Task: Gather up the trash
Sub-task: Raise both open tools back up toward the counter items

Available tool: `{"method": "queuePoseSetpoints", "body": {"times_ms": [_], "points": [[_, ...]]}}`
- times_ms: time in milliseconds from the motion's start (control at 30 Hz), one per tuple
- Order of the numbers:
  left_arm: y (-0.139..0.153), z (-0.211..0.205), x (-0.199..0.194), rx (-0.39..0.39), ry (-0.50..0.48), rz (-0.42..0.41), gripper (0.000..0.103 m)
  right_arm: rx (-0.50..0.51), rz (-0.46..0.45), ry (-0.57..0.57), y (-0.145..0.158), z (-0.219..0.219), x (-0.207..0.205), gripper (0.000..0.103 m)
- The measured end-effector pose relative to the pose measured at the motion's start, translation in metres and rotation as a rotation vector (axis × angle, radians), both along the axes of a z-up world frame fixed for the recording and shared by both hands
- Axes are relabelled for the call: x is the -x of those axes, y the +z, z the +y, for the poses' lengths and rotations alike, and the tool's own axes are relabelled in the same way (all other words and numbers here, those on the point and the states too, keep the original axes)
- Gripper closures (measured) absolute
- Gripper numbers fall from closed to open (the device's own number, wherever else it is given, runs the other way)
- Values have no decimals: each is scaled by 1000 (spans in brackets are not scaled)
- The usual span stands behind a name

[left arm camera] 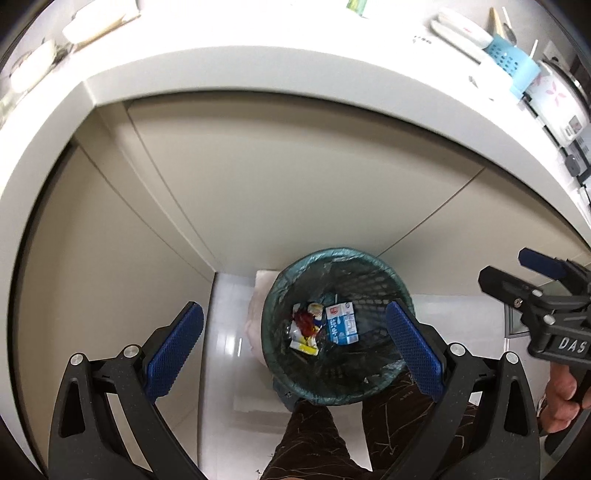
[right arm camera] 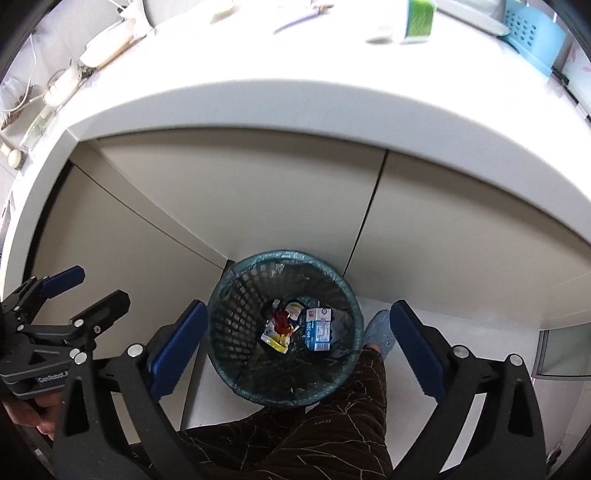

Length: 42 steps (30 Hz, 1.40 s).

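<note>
The wastebasket (left arm camera: 338, 328) has its near rim hidden behind the person's patterned trouser leg (left arm camera: 314, 439), and one blue pad of the left jaws covers part of its rim. Among the rubbish lying between the jaws, the print on the blue and white carton (left arm camera: 341, 322) is too small to read, and the crumpled wrappers (left arm camera: 304, 328) beside it cannot be told apart. Beyond the jaws, the things on the surface (right arm camera: 295, 99) are washed out by glare and blurred; the green and white box (right arm camera: 419, 18) is cut off by the top edge. The hand (right arm camera: 40, 415) holding the left gripper is mostly hidden behind the black frame
</note>
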<state>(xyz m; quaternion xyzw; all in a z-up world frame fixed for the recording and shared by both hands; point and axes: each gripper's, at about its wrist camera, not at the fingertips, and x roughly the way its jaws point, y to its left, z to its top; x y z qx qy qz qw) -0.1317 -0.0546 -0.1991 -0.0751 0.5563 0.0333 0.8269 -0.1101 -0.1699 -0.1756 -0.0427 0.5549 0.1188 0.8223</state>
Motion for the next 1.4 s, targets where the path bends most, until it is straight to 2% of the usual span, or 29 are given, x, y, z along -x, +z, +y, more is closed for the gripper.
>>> {"method": "queuePoseSetpoints", "body": {"times_ms": [100,433,733,933,1400], "points": [[12,-4,-5,-23,-12,-4,6,4,-31,-7,19,-4,0,8],[57,-1,-18,5,6,-39,7,22,-85,-57,69,-20,-9,8],[95,-6,-44,20,4,-56,7,29,-148,-94,117,-38,-34,8],[112,-9,-72,-2,14,-47,7,36,-186,-112,144,-44,-57,8],[149,30,-154,-29,125,-65,7,41,-193,-118,171,-47,-115,8]]}}
